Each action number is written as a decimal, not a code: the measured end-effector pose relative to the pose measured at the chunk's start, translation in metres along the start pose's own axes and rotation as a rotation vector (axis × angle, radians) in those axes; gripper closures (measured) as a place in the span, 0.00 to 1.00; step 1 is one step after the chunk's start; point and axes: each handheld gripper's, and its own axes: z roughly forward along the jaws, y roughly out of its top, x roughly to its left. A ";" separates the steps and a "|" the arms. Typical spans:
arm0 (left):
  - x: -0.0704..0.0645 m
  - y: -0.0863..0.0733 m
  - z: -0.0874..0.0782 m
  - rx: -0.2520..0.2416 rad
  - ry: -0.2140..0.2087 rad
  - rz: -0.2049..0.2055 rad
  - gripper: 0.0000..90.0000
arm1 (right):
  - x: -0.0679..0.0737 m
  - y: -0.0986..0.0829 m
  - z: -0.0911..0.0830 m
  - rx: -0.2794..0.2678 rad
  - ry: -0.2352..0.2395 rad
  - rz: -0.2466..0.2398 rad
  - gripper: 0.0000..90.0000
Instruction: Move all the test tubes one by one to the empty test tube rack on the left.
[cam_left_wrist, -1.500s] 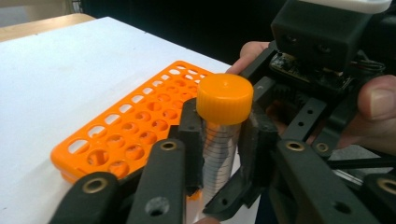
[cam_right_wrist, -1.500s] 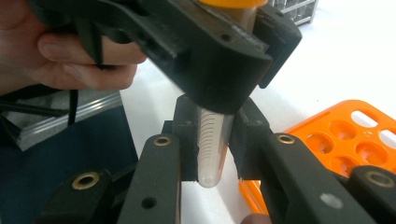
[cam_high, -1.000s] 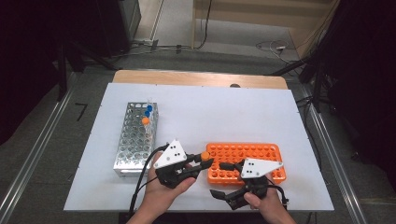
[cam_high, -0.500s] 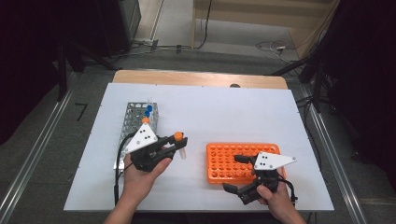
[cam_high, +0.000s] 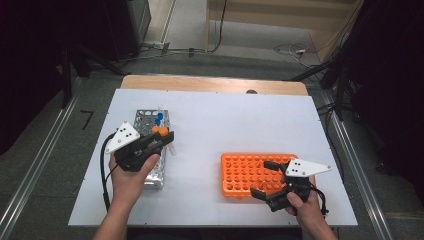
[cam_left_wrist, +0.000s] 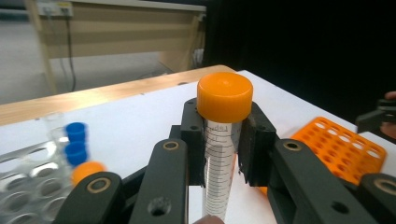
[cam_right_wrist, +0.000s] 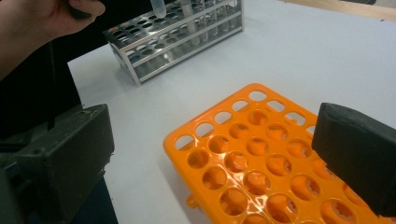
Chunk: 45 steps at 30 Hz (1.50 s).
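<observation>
While the left tongs (cam_high: 167, 138) clamp an orange-capped tube (cam_left_wrist: 223, 140) just below its cap, the work looks to be at the carrying step: a tube moved between the orange rack (cam_high: 250, 170) and the metal rack (cam_high: 150, 172), and I judge it bound for the metal one. In the high view the tube hangs over the metal rack's near-right edge, well apart from the orange rack, with its tip clear of the holes. The next move probably calls for squaring the tube upright over a free hole beside the blue-capped tubes (cam_high: 159, 119), then lowering it. The right tongs (cam_high: 264, 180) stand wide and empty over the orange rack's near edge on the counter (cam_high: 240, 120).
</observation>
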 end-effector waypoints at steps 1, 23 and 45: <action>0.003 0.000 -0.001 -0.001 0.010 -0.001 0.83 | -0.001 0.000 -0.001 0.000 -0.005 0.001 0.00; 0.032 -0.026 0.008 -0.024 0.214 0.014 0.83 | -0.022 -0.007 -0.018 -0.011 -0.073 0.041 0.00; 0.023 -0.023 0.009 0.071 0.222 0.029 0.48 | -0.034 -0.011 -0.027 -0.023 -0.115 0.051 0.00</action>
